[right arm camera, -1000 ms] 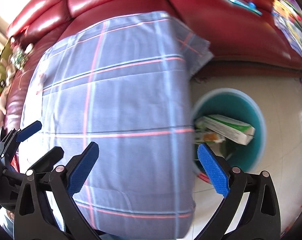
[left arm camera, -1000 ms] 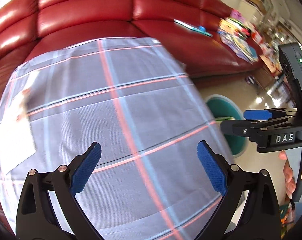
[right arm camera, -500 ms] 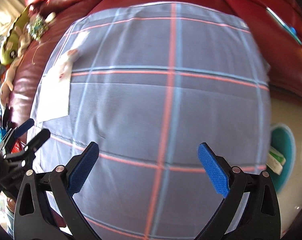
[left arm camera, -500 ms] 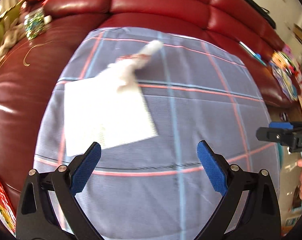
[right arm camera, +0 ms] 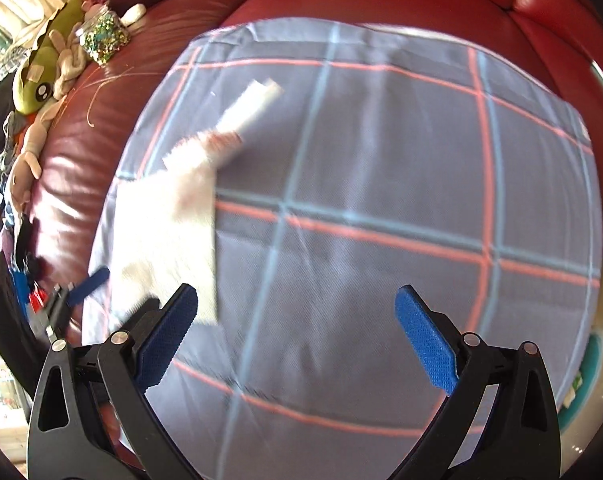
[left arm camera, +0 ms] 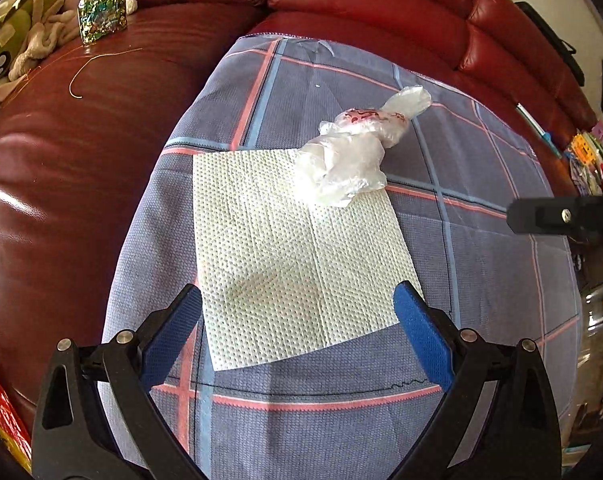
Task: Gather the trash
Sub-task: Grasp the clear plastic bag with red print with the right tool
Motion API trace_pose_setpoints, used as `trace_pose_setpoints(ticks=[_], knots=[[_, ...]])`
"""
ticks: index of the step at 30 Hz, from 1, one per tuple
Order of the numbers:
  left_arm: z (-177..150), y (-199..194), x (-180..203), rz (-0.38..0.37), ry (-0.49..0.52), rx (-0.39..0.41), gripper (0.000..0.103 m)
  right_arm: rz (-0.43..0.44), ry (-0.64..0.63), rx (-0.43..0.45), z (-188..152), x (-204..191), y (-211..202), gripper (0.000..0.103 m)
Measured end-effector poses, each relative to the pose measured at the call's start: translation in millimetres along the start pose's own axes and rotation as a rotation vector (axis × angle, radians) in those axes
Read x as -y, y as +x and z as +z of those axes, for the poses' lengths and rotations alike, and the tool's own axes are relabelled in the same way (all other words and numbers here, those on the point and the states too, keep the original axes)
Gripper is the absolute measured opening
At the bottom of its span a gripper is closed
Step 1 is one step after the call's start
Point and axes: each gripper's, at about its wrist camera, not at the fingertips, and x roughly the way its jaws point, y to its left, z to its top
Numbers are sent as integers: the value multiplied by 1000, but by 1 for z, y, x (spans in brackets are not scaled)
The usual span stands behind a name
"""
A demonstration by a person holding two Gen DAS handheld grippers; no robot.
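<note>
A white paper towel (left arm camera: 297,256) lies flat on the grey plaid cloth (left arm camera: 481,280). A crumpled clear plastic wrapper (left arm camera: 357,148) with red print lies on its far corner. My left gripper (left arm camera: 297,336) is open and empty, its fingers either side of the towel's near edge. My right gripper (right arm camera: 297,336) is open and empty over bare cloth (right arm camera: 381,160). In the blurred right wrist view the towel (right arm camera: 165,232) and wrapper (right arm camera: 245,112) lie to its left. The teal bin (right arm camera: 589,376) shows at the right edge.
The cloth covers a seat of a red leather sofa (left arm camera: 81,160). A jar of glitter (left arm camera: 101,14) and a green plush toy (left arm camera: 5,40) sit at the far left. My right gripper's tip (left arm camera: 561,216) shows in the left wrist view.
Both grippers have swung left, away from the bin and across the cloth. The left one has closed in on the paper towel. Both stay open.
</note>
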Motion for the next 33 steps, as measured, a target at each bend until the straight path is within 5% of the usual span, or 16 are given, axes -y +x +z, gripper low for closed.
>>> trace_pose_setpoints(ticks=[6,14,18,21,33], knots=[[14,4,-16,11,16,16,92,46,13,5,41,-25,21,98],[24,10,-34,-8,7,17,92,64,-27,-21,76,-65,61,79],[24,12,-37,-10,2,18,92,47,-65,-41,81,-79,79,58],[23,12,-34,-12,9,11,92,45,-86,-27,83,-84,75,28],[21,13,2,-26,79,-26,92,-8,-82,47,59,-37,27,27]])
